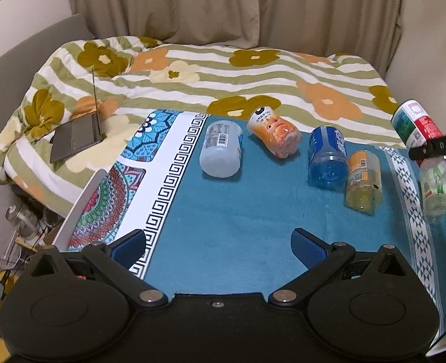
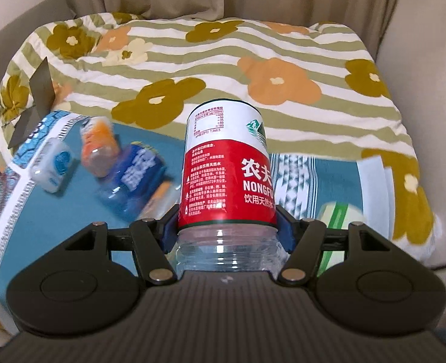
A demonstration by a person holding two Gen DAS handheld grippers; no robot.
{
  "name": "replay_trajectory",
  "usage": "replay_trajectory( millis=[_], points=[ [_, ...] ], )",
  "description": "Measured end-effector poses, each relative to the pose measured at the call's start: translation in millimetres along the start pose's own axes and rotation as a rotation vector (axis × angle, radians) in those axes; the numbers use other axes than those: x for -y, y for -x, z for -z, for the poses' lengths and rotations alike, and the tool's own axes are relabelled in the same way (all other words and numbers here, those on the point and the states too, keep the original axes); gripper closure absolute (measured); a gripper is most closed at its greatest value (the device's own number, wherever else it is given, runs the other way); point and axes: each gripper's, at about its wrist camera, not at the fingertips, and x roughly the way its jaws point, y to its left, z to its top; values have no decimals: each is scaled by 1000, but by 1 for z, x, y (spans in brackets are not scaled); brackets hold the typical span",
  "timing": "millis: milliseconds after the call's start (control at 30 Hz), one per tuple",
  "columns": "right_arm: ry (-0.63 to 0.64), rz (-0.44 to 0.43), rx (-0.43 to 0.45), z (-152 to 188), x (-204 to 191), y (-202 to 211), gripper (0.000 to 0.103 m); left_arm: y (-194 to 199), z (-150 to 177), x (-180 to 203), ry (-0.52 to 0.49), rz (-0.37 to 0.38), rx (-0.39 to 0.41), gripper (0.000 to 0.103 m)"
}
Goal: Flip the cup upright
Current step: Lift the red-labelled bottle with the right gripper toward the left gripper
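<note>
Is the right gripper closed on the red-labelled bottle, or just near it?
Closed on it. In the right wrist view the right gripper has both blue pads pressed against the sides of the red-labelled bottle, which is held off the blue cloth.

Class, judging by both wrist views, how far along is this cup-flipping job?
Done: nothing stands upright yet. In hand: the right gripper clamps the red-and-white labelled clear cup, lifted. Left: five lie sideways on the teal cloth, including the blue cup. The left gripper is open, idle.

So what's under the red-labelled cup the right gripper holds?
Under the red-labelled cup, in the right gripper, lies the teal cloth; the cup hides whatever is directly below.
</note>
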Motion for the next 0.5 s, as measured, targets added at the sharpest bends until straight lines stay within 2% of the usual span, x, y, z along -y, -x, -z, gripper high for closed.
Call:
replay_trajectory(
  millis=[233, 500],
  points=[
    [-81, 22, -20, 46, -51, 31, 25, 2, 3, -21, -66, 49, 7, 0],
    [-192, 16, -63, 98, -107, 22, 25, -3, 9, -44, -128, 99, -8, 0]
  ],
)
